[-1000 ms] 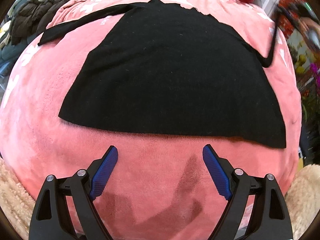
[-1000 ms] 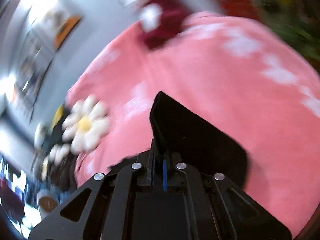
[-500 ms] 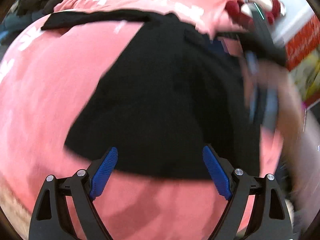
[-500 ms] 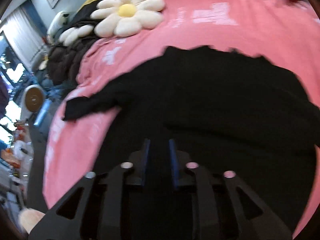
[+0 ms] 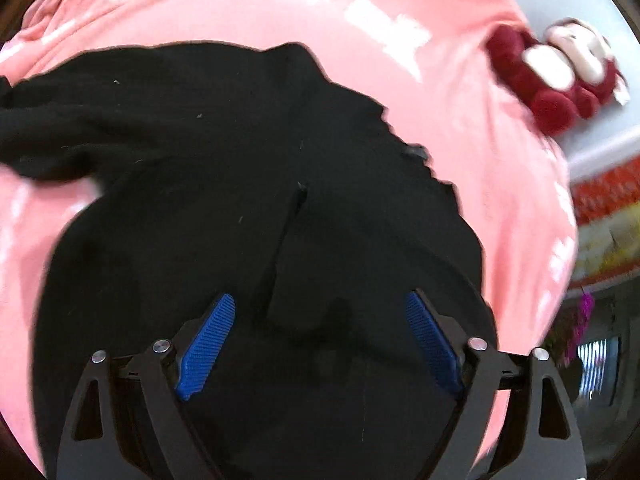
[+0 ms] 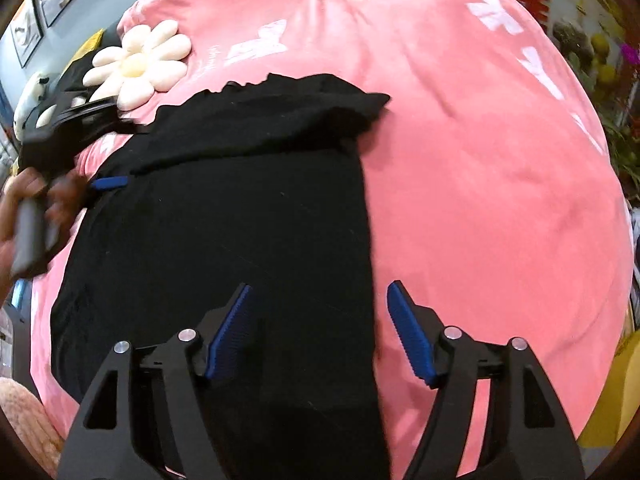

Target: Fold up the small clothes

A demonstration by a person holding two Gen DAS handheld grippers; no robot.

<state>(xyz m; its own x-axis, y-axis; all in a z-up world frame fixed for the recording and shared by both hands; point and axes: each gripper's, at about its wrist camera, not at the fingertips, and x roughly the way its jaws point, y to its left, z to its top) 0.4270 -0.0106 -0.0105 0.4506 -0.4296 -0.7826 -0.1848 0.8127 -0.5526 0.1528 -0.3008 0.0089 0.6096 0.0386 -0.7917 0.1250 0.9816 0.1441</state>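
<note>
A small black garment (image 5: 200, 200) lies on a pink plush blanket (image 5: 400, 40). One side is folded over the middle, with a straight edge on the right in the right wrist view (image 6: 240, 220). My left gripper (image 5: 320, 320) is open and empty, low over the garment; it also shows at the garment's left edge in the right wrist view (image 6: 108, 182). My right gripper (image 6: 320, 308) is open and empty, straddling the garment's right folded edge.
A white daisy cushion (image 6: 136, 64) lies at the blanket's (image 6: 500, 180) far left. A dark red and white plush (image 5: 560, 76) sits at the far right. A beige fuzzy rug (image 6: 24, 420) shows at the lower left, plants (image 6: 600, 60) beyond the right edge.
My right gripper carried the garment's corner across, then opened and let it go. My left gripper moved forward over the garment, still open.
</note>
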